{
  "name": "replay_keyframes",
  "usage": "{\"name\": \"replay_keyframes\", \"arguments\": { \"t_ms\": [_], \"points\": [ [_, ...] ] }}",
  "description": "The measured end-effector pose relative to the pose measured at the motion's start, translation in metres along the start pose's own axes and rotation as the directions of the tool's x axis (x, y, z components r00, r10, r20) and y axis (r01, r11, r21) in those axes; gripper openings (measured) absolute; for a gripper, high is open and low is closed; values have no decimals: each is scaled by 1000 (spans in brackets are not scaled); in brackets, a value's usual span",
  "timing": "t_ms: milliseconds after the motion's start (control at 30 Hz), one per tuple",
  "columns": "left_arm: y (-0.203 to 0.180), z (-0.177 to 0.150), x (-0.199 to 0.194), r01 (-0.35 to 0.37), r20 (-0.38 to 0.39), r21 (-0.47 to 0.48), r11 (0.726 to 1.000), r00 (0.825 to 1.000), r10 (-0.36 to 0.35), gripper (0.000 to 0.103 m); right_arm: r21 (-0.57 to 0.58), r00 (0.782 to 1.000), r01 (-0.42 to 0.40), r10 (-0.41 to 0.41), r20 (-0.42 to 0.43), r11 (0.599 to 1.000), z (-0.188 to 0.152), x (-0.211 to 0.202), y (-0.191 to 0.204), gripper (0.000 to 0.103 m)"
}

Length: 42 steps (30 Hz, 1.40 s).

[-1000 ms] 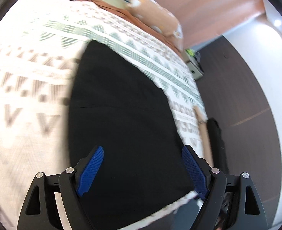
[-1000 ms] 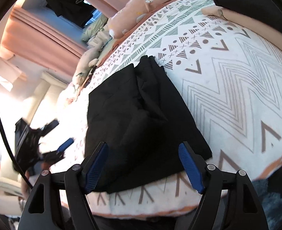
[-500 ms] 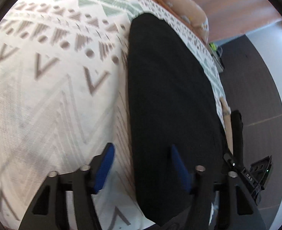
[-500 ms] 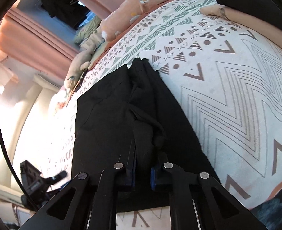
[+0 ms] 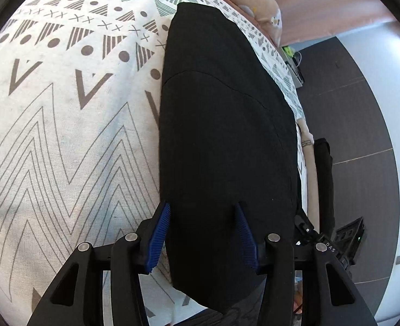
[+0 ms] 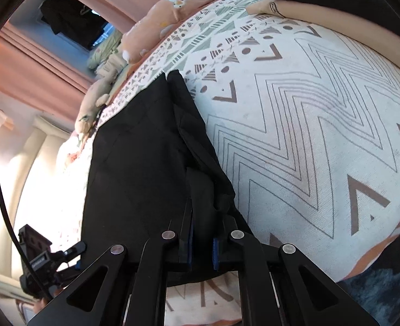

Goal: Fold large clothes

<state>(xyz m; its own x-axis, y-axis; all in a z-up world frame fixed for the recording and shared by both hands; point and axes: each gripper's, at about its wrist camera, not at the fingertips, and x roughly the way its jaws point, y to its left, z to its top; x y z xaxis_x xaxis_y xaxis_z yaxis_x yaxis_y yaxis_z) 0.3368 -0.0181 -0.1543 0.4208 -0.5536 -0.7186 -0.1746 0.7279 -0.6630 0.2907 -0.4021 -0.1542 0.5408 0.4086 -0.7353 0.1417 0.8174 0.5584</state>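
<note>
Right gripper has its jaws pinched tight on a bunched ridge of the black garment at its near edge, cloth clearly between the blue pads; left gripper is about half open and closing, straddling the garment's near left edge, pads not yet pressing as far as I can tell (left pad sits just at the cloth's border, right pad over the cloth). Garment lies flat on the patterned bedspread, already narrowed into a long strip running from the near bed edge toward the plush toy at the far end; one side shows doubled, lumpy layers in the right wrist view. So lengthwise folding looks done, judging by the shape; what's left is likely bringing the near end over toward the far end once both corners are gripped, then flattening. A person's arm rests across the bedspread beyond the garment
</note>
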Motion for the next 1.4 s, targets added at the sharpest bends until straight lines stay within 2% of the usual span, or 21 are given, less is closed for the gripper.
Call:
{"name": "replay_keyframes", "arguments": {
  "t_ms": [367,467,500,533,633,767,833,900,933,1000,1133,1333,1400],
  "points": [
    [-5,-10,-3,-64,13,43,997,998,63,51,-42,999,40,-41,-22,998,-11,-9,6,11],
    [-5,-13,-3,-69,16,32,997,998,68,52,-50,998,54,-56,-33,997,-7,-12,6,39],
    [-6,-14,-3,-71,15,28,997,997,71,53,-55,998,61,-63,-24,997,-6,-14,5,57],
    [-6,-16,-2,-71,15,24,997,997,71,54,-62,998,62,-62,-10,996,-6,-16,4,64],
    [-5,-22,1,-68,7,14,998,998,68,60,-109,999,26,-29,-26,994,-6,-9,4,64],
    [-9,-31,6,-71,5,31,997,997,71,61,-92,998,-24,18,-65,995,-7,6,1,61],
    [-13,-32,6,-86,21,53,995,996,85,59,-76,996,-71,66,-66,995,-7,7,-2,39],
    [-16,-33,7,-104,21,75,992,995,102,53,-23,992,-103,101,-74,994,-7,7,-10,30],
    [-18,-33,8,-112,19,85,990,994,110,46,-14,990,-118,117,-75,993,-8,5,-11,24],
    [-21,-32,7,-125,11,112,986,992,125,39,-13,987,-147,145,-74,989,-12,1,-11,20],
    [-20,-26,1,-127,-8,124,984,992,129,33,-32,986,-145,142,-90,989,-27,-5,-3,18],
    [-12,-21,-13,-136,-25,148,980,990,141,33,-59,973,-170,158,-169,984,-47,-10,8,18],
    [-10,-19,-14,-133,-37,152,979,989,141,37,-70,974,-150,135,-184,986,-46,-12,8,26]
  ]
}}
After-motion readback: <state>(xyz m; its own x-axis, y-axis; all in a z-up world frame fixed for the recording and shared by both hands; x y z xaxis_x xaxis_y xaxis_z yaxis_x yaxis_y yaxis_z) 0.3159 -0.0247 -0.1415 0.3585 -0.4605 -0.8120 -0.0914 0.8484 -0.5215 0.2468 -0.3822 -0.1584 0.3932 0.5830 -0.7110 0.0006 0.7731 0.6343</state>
